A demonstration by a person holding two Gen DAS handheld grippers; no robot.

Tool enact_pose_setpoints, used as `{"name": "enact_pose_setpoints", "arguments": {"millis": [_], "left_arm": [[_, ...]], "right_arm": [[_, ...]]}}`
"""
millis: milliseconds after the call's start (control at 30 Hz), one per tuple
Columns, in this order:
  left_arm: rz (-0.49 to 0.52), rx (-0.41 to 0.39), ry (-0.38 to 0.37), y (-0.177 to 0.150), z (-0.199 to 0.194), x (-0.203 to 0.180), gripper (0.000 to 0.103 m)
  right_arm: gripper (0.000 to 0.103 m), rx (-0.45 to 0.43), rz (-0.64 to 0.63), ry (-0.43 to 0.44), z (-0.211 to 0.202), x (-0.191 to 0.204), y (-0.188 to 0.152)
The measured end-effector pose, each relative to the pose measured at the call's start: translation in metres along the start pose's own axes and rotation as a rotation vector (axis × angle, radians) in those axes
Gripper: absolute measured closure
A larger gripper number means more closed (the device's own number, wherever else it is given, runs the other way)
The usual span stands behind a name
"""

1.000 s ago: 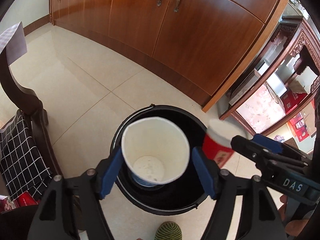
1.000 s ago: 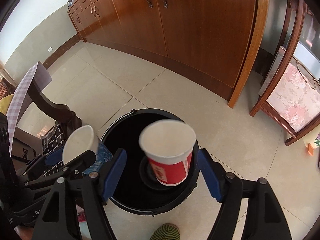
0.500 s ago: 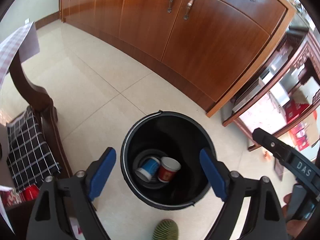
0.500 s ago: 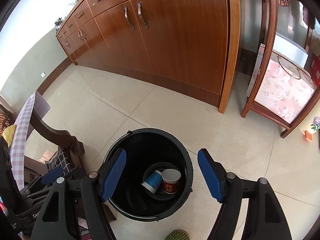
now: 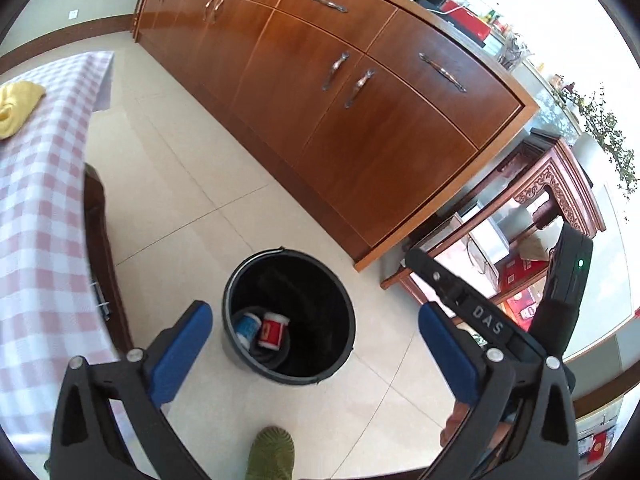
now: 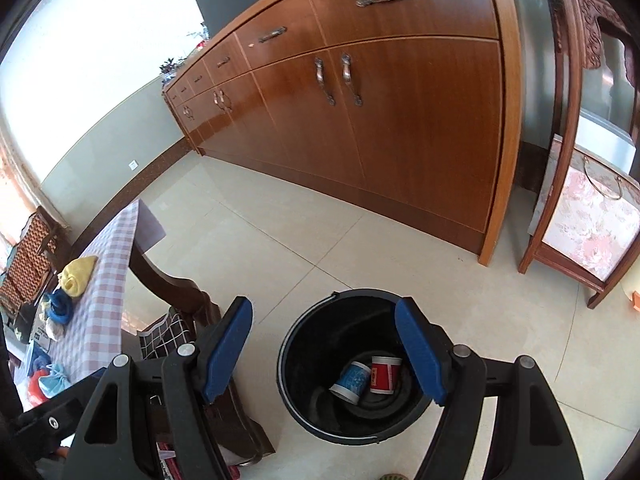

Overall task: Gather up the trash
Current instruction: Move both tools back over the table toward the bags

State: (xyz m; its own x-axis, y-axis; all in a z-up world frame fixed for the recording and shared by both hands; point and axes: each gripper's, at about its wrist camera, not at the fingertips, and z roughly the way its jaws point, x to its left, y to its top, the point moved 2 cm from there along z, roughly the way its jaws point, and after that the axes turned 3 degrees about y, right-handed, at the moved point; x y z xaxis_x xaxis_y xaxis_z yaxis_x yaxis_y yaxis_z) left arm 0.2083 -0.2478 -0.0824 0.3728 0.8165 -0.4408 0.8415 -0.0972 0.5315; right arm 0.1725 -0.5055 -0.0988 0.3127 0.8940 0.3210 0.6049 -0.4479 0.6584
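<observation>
A black bucket stands on the tiled floor below both grippers. At its bottom lie a blue-and-white paper cup and a red-and-white paper cup, side by side. My left gripper hangs high over the bucket, its jaws still opening, with nothing between them. My right gripper is open too, empty, above the bucket's left side. In the left wrist view the right gripper's black body shows at the right.
A table with a pink checked cloth stands at the left, bearing a yellow cloth and other items. A dark wooden chair sits beside the bucket. A long wooden cabinet lines the far wall. A green slipper is at the bottom.
Both cups left the grippers and dropped into the bucket. Both grippers then rose away from it, and the left jaws spread wider.
</observation>
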Motion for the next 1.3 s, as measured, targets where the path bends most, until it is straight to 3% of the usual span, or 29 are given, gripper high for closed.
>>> {"name": "enact_pose_setpoints", "arguments": {"millis": [100,200,333,500,733,900,1067,1300], "left_arm": [[0.012,-0.019,0.064,0.003,-0.028,0.006,0.0],[0.027,-0.06,0.231,0.0,-0.058,0.013,0.0],[-0.013,-0.023,0.285,-0.001,-0.091,0.046,0.0],[-0.029,-0.222,0.37,-0.014,-0.157,0.089,0.0],[-0.073,-0.28,0.596,-0.034,-0.212,0.168,0.0],[-0.108,-0.309,0.755,-0.051,-0.24,0.22,0.0],[-0.169,-0.309,0.8,-0.066,-0.247,0.259,0.0],[-0.241,-0.302,0.806,-0.081,-0.244,0.281,0.0]], "right_arm": [[0.027,-0.019,-0.049,0.04,-0.01,0.032,-0.001],[0.027,-0.03,-0.097,0.082,-0.02,0.064,-0.006],[0.027,-0.024,-0.166,0.157,-0.03,0.114,-0.019],[0.027,-0.01,-0.264,0.263,-0.042,0.183,-0.04],[0.022,-0.006,-0.434,0.401,-0.065,0.287,-0.076],[0.021,0.006,-0.498,0.435,-0.068,0.328,-0.101],[0.02,0.051,-0.517,0.441,-0.057,0.343,-0.116],[0.02,0.114,-0.559,0.461,-0.039,0.369,-0.138]]}}
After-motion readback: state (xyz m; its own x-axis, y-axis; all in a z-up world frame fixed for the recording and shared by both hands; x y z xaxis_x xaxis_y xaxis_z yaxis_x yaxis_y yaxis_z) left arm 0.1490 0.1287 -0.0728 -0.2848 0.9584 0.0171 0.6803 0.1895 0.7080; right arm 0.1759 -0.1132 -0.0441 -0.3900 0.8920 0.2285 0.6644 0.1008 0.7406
